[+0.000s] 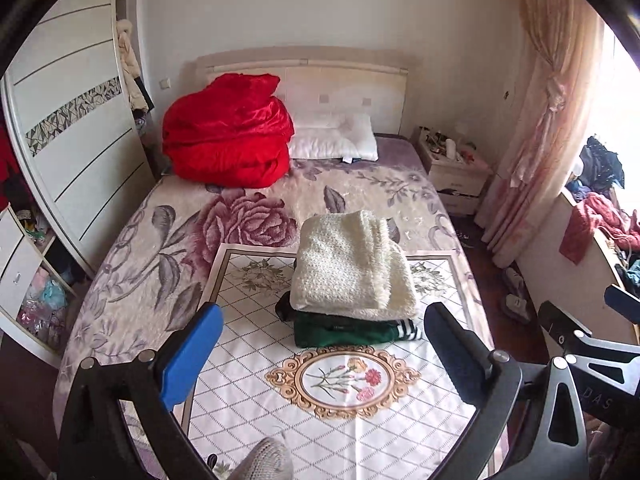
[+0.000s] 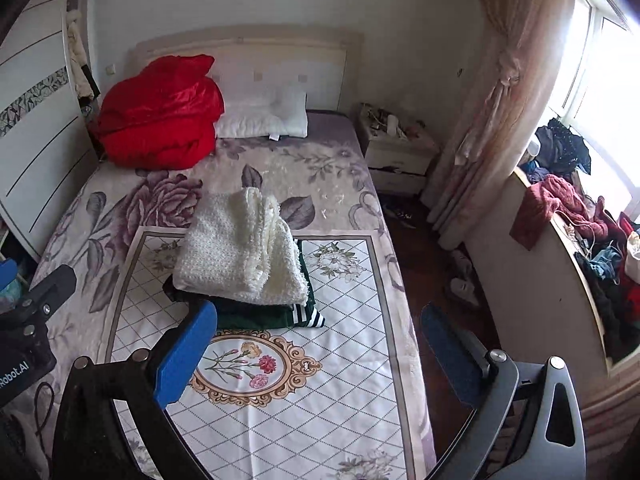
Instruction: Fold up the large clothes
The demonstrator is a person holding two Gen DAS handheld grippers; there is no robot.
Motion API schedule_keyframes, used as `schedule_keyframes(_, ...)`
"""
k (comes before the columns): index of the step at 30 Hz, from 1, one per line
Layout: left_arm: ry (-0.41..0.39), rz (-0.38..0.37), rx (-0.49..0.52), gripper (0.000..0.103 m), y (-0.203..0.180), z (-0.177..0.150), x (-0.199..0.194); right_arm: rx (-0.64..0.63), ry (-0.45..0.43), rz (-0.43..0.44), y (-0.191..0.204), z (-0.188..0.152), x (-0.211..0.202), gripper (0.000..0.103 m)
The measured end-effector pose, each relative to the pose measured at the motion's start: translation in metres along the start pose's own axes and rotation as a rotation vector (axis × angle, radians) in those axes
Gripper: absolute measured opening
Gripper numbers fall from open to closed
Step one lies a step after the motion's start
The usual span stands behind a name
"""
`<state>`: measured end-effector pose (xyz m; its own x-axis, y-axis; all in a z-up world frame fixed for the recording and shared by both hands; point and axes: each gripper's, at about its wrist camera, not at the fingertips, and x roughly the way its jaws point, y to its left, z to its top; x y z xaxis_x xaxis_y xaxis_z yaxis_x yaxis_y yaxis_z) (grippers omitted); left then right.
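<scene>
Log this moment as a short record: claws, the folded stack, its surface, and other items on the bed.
left claw: open, holding nothing, above the mat
right claw: open, holding nothing, over the bed's right edge
stack: folded cream fleece garment on top of a folded dark green garment with striped cuff
surface: patterned mat laid on the floral bedspread
head of bed: red quilt bundled at left, white pillow beside it
unfolded item: grey knit fabric at the bottom edge of the left view, mostly out of frame
</scene>
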<state>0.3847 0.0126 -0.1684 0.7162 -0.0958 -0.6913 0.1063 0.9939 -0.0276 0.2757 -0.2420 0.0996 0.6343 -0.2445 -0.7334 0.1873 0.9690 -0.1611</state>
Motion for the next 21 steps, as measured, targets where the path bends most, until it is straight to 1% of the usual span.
schedule_keyframes(1,-0.010,0.010,-0.002,0.103,-0.001,-0.002,-0.017,0.004,-0.018,0.001,-0.004,-0.003,-0.022,0.103)
schedule_keyframes(3,-0.029,0.005,-0.005,0.103,-0.003,-0.005,-0.049,0.009,-0.046,0.004,-0.010,-0.007,-0.063,0.103)
schedule_keyframes(5,-0.044,0.017,-0.010,0.103,-0.004,-0.010,-0.072,0.018,-0.068,0.004,-0.017,-0.012,-0.100,0.103)
schedule_keyframes(7,-0.060,0.008,-0.009,0.103,-0.007,-0.014,-0.098,0.023,-0.088,0.007,-0.023,-0.017,-0.133,0.103)
schedule_keyframes(8,-0.070,0.018,-0.009,0.103,-0.008,-0.016,-0.110,0.026,-0.099,0.005,-0.025,-0.019,-0.148,0.103)
schedule_keyframes(10,-0.075,0.015,-0.010,0.103,-0.009,-0.020,-0.126,0.029,-0.114,0.013,-0.030,-0.024,-0.175,0.103)
schedule_keyframes(13,-0.076,0.032,-0.001,0.103,-0.013,-0.026,-0.147,0.022,-0.137,0.008,-0.034,-0.030,-0.209,0.103)
schedule_keyframes(16,-0.065,0.051,-0.009,0.103,-0.015,-0.032,-0.159,0.022,-0.147,0.023,-0.037,-0.034,-0.234,0.103)
schedule_keyframes(21,-0.073,0.050,-0.026,0.103,-0.016,-0.037,-0.174,0.005,-0.165,0.011,-0.042,-0.038,-0.257,0.103)
